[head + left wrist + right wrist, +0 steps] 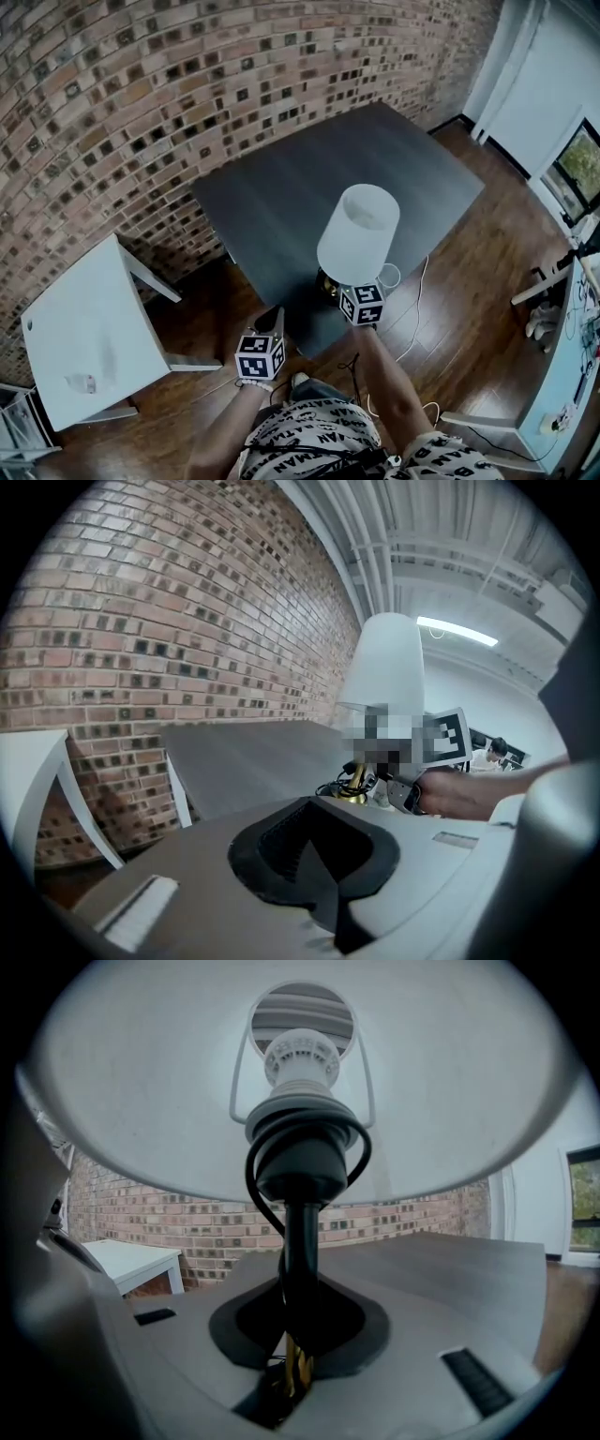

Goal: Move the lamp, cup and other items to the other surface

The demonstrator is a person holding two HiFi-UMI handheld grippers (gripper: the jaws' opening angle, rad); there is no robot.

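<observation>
A lamp with a white shade (357, 232) stands upright over the near edge of the dark grey table (281, 192). My right gripper (343, 287) is shut on its thin dark stem (302, 1241), under the shade (141, 1101) and bulb socket. The gold base (354, 785) is low over the table edge; whether it touches I cannot tell. A white cup (389, 276) is just right of the lamp. My left gripper (273, 322) hangs left of the lamp near the table's front edge, its jaws (319, 855) shut with nothing in them.
A small white table (84, 319) stands at the left against the brick wall (141, 84). A white cable (417, 314) trails over the wooden floor on the right. White furniture (562, 375) lines the right edge.
</observation>
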